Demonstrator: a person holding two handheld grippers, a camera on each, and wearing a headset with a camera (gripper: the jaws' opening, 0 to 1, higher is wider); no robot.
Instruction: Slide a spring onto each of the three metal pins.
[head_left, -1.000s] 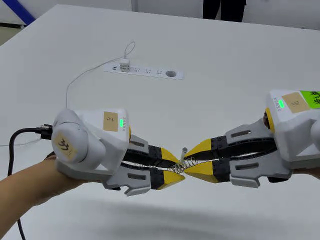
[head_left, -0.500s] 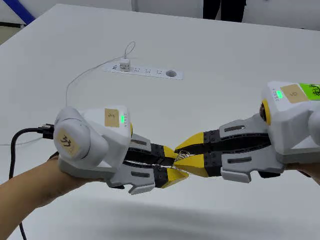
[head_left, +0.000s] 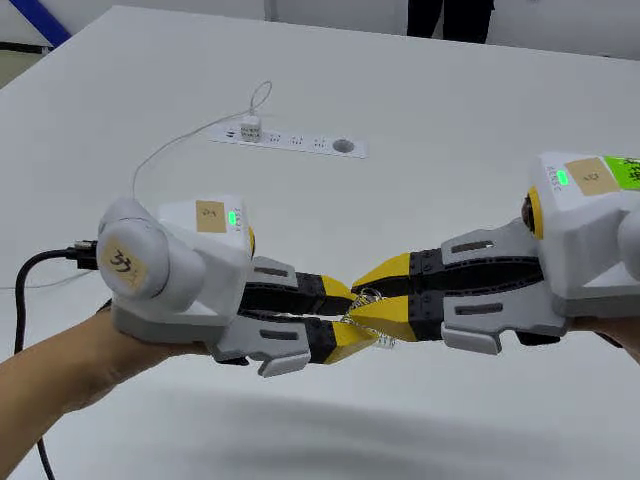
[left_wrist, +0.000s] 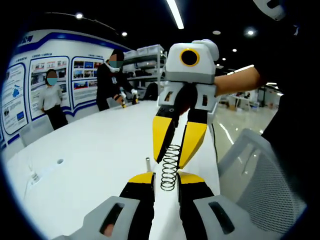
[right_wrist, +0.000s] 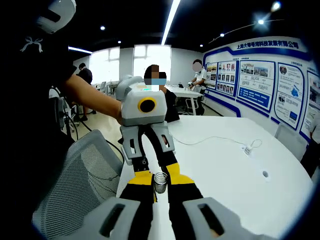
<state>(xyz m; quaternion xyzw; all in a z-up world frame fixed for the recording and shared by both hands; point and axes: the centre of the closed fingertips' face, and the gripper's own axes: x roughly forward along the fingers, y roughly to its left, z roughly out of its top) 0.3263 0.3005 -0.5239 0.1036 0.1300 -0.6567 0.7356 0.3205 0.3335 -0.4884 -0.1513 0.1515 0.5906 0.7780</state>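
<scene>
Spring between meeting jaws, wide tabletop around

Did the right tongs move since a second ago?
Yes. Measured against the power strip, which keeps its place in the head view, the right tongs slid left toward the left tongs; their yellow tips now overlap at the spring.

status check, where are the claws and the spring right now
Right claw pinching spring. Left claw around its other end, grip unclear. One pin upright just beside. Nothing in the way.
</scene>
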